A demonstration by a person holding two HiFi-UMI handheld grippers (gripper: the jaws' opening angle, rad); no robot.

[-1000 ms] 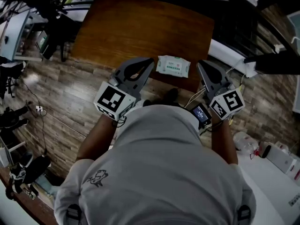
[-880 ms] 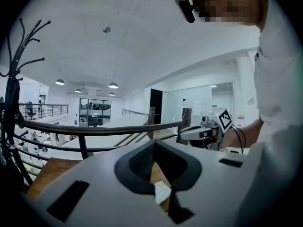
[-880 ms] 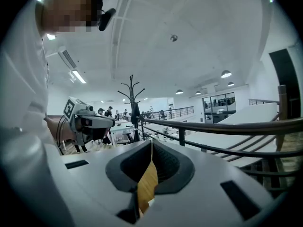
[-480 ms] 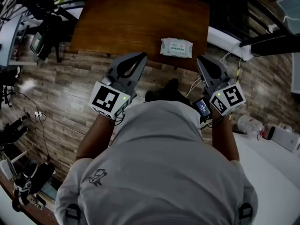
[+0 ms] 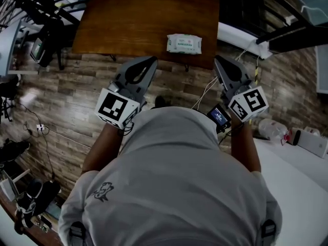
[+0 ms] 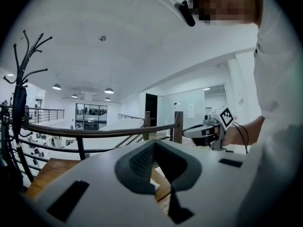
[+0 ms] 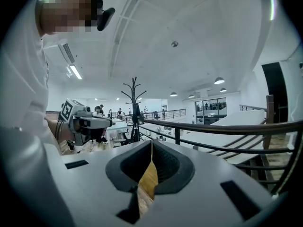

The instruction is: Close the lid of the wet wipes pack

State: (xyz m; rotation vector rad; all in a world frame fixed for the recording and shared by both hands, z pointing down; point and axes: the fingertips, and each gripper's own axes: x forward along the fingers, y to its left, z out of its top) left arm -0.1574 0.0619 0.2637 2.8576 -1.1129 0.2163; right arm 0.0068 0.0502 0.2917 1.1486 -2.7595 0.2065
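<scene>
The wet wipes pack (image 5: 184, 43), white with a green label, lies flat near the front edge of the brown wooden table (image 5: 133, 19). From this distance I cannot tell how its lid stands. My left gripper (image 5: 151, 61) hangs over the plank floor just short of the table, below and left of the pack. Its jaws meet at the tips with nothing between them (image 6: 154, 143). My right gripper (image 5: 219, 60) is level with it, to the right of the pack, shut and empty (image 7: 151, 144). Neither touches the pack.
Dark stands and equipment (image 5: 46, 19) crowd the floor left of the table. Cables (image 5: 43, 127) run over the planks. A white table (image 5: 302, 183) with small items is at the right. A railing (image 6: 94, 131) runs beyond the table.
Both grippers have drawn back from the table edge, where they flanked the pack, to over the floor. The pack and table now sit farther off in the head view.
</scene>
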